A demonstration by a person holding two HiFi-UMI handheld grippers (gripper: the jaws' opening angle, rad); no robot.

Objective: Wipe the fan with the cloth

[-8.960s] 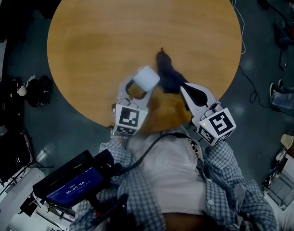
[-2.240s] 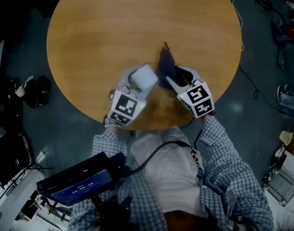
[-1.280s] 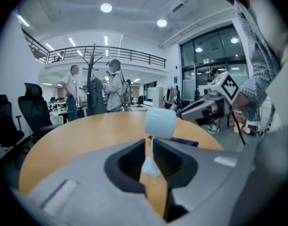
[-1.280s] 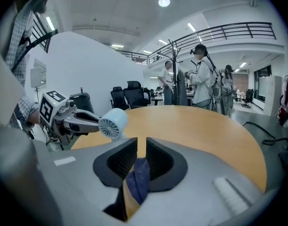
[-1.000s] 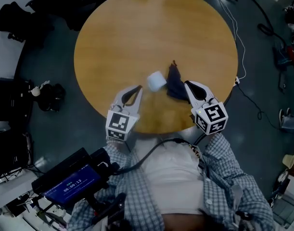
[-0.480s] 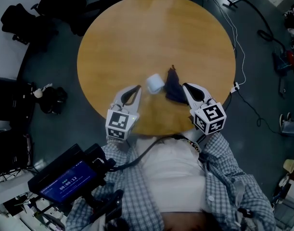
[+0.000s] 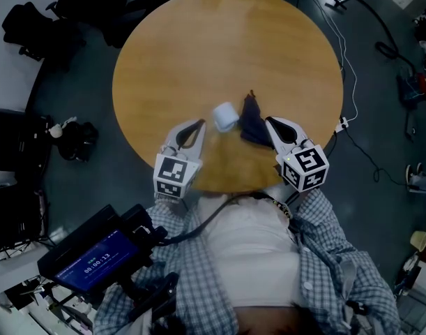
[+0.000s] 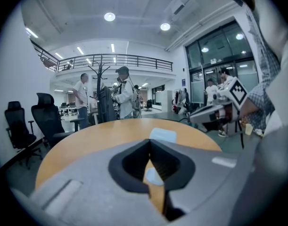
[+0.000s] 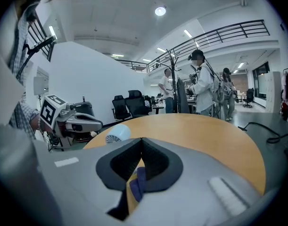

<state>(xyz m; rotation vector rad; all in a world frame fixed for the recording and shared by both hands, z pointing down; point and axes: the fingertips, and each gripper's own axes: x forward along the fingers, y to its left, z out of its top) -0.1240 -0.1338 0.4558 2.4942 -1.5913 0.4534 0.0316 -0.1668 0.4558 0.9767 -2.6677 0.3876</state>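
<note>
A small white fan (image 7: 226, 116) lies on its side on the round wooden table (image 7: 226, 40), near the front edge. A crumpled dark blue cloth (image 7: 252, 121) lies just to its right, touching or nearly touching it. My left gripper (image 7: 202, 123) hangs just left of the fan, shut and empty. The right gripper (image 7: 268, 122) sits at the cloth's right edge, also shut. In the left gripper view the fan (image 8: 162, 135) shows just past the closed jaw tips. The right gripper view shows the fan (image 9: 118, 133) ahead to the left and the cloth (image 9: 137, 182) under the jaws.
Cables (image 7: 352, 117) run over the floor right of the table, and a dark bag (image 7: 73, 142) lies to the left. Several people (image 8: 125, 98) and office chairs (image 8: 47, 119) stand beyond the table's far side. A screen device (image 7: 94, 257) hangs at my lower left.
About two seconds ago the left gripper was against the fan and the right one over the cloth. Both have since drawn back toward me. Nothing has moved in the last second.
</note>
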